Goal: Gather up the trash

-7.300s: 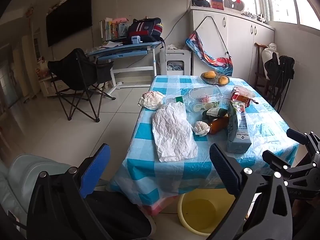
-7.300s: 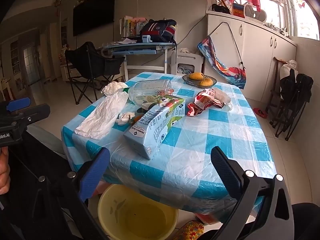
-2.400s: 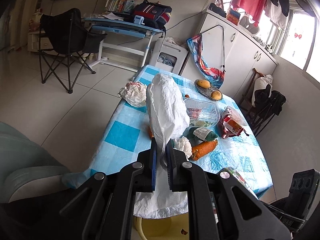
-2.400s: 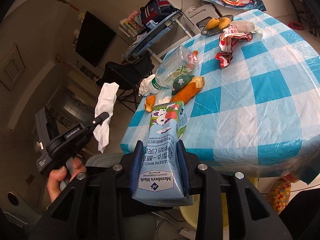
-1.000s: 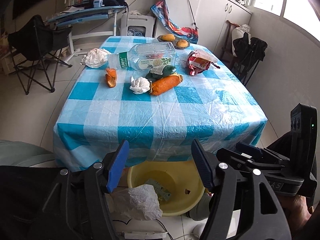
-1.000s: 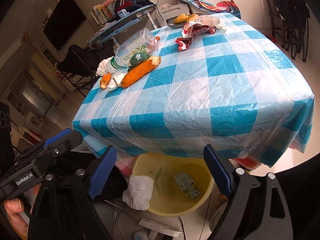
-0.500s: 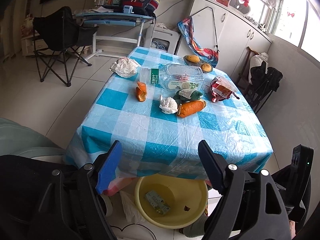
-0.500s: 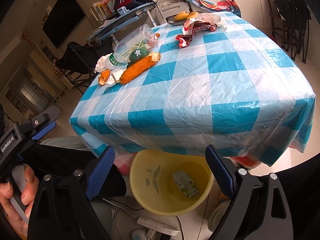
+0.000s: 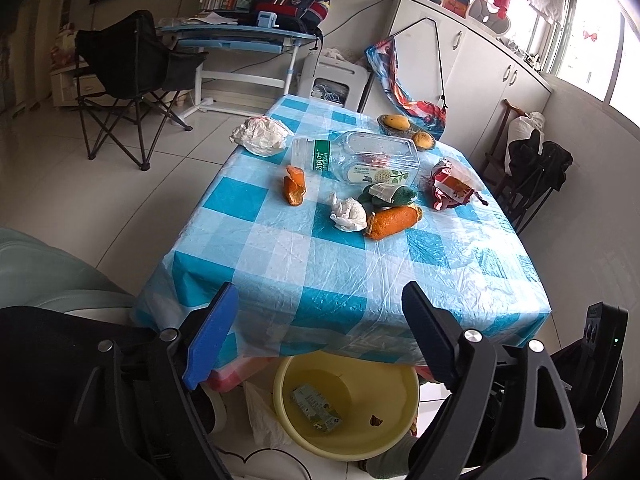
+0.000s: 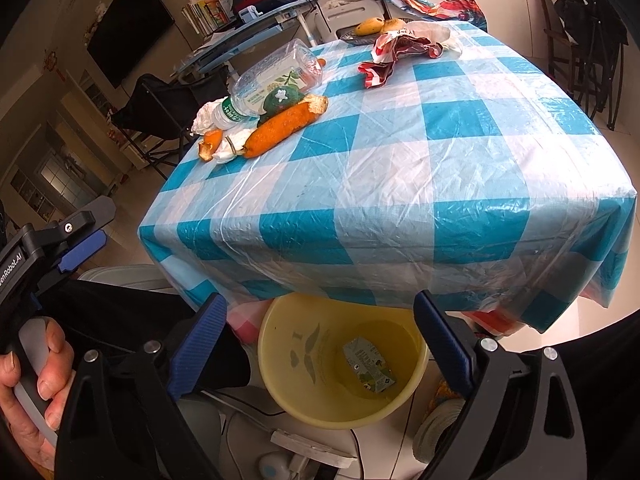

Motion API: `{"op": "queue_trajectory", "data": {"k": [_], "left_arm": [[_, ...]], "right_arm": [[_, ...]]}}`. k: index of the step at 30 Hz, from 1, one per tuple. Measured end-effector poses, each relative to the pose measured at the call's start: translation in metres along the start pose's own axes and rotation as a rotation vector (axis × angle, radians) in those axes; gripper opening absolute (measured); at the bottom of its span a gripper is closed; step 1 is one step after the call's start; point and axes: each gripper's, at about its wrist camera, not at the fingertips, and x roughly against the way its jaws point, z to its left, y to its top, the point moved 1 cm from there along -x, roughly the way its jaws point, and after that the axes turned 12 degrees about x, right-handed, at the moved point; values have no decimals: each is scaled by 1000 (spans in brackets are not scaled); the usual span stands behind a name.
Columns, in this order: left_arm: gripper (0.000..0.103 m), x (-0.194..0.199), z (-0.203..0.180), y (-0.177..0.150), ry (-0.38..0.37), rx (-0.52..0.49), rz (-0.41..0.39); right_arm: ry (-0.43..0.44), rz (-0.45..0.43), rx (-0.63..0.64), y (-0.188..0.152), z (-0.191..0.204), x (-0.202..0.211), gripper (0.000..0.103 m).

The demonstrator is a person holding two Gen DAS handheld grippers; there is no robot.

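A yellow basin point(image 10: 340, 368) sits on the floor under the near edge of a surface point(image 9: 360, 272) draped in a blue-and-white checked plastic cloth, a flattened milk carton point(image 10: 368, 364) lying inside it. The print on the carton is too small to read. A crumpled white plastic bag point(image 9: 260, 416) lies on the floor just beside the basin, visible only from the left wrist.

The left gripper point(image 9: 316, 340) has just been opening and now stands released, nothing between its blue pads. The right gripper point(image 10: 320, 340) is likewise spread wide and empty above the basin.

On the cloth, a clear plastic bottle point(image 9: 352, 156) lies on its side, its green label bearing white characters not legible here; a second label shows a leaf design. Beside it lie an orange peel point(image 9: 294, 186), a white tissue wad point(image 9: 348, 214), a green wrapper point(image 9: 390, 194), an orange wrapper point(image 9: 394, 222) and a red snack bag point(image 9: 450, 186).

Only the right wrist view shows the person's hand point(image 10: 34, 392) on the left tool's handle, whose body reads "enRobot.AI", the first letter cut off.
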Motion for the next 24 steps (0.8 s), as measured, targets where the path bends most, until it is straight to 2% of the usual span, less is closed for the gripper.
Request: {"op": "queue_trajectory", "data": {"k": [24], "left_arm": [[84, -1, 1, 1, 12, 10, -6]], "right_arm": [[0, 27, 40, -2, 8, -6, 91]]}}
